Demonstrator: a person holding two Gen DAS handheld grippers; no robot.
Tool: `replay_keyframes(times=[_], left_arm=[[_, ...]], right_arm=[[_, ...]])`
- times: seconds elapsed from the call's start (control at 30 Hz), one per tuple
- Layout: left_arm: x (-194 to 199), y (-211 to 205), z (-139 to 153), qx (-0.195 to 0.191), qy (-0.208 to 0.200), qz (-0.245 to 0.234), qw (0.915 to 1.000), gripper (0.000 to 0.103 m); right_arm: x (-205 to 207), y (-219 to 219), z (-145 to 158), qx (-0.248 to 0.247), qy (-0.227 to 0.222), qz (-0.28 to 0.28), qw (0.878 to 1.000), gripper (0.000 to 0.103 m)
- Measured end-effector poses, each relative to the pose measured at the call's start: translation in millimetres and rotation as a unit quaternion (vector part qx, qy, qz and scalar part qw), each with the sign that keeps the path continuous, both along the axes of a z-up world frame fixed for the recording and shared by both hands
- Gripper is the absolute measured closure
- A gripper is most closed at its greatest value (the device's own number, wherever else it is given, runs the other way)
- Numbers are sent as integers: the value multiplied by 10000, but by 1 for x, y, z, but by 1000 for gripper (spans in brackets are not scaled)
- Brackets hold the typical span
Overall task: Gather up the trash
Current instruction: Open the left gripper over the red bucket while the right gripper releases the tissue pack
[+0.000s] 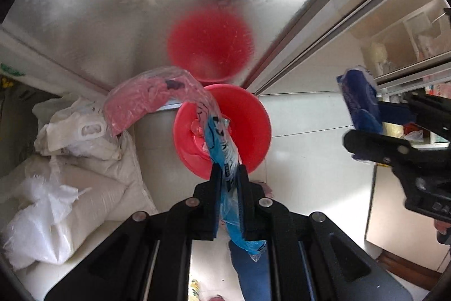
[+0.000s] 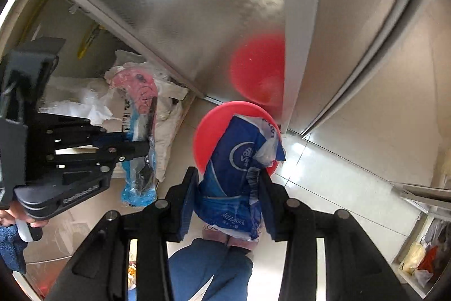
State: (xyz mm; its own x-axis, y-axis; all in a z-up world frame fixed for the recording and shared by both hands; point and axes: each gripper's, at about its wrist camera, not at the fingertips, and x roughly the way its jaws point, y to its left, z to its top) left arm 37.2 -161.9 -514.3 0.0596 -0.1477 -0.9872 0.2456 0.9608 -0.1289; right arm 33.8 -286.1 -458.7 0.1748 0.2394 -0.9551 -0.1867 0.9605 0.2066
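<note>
Left wrist view: left gripper (image 1: 229, 174) points straight down, jaws pinched tight on a pink-and-blue wrapper (image 1: 157, 100) that flops up and left over the red bin (image 1: 253, 114). Right gripper (image 2: 228, 179) is tilted steeply down too, jaws partway apart and clamped on a blue pack (image 2: 236, 160) right above the bin. Bin contents look blurry, can't tell what's inside.

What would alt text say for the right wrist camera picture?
A hand-held right gripper clamps a crumpled dark blue plastic wrapper above a red bin on a pale tiled floor. To the left, the left gripper holds a pink and blue plastic bag near white sacks.
</note>
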Motion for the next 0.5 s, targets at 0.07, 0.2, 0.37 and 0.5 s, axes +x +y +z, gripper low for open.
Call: replay_keyframes(times=[0.07, 0.2, 0.37, 0.5], left_arm=[[4, -3, -9, 4, 25, -70, 10000, 94], [10, -4, -19, 212, 93, -43, 9997, 84], [14, -2, -17, 98, 163, 20, 9998, 69], [14, 0, -14, 29, 171, 35, 9998, 68]], right_arm=[[0, -1, 1, 4, -8, -36, 10000, 64], [2, -1, 1, 50, 84, -91, 9999, 64], [4, -1, -1, 73, 194, -158, 9997, 64], [6, 1, -3, 41, 172, -121, 9998, 64]])
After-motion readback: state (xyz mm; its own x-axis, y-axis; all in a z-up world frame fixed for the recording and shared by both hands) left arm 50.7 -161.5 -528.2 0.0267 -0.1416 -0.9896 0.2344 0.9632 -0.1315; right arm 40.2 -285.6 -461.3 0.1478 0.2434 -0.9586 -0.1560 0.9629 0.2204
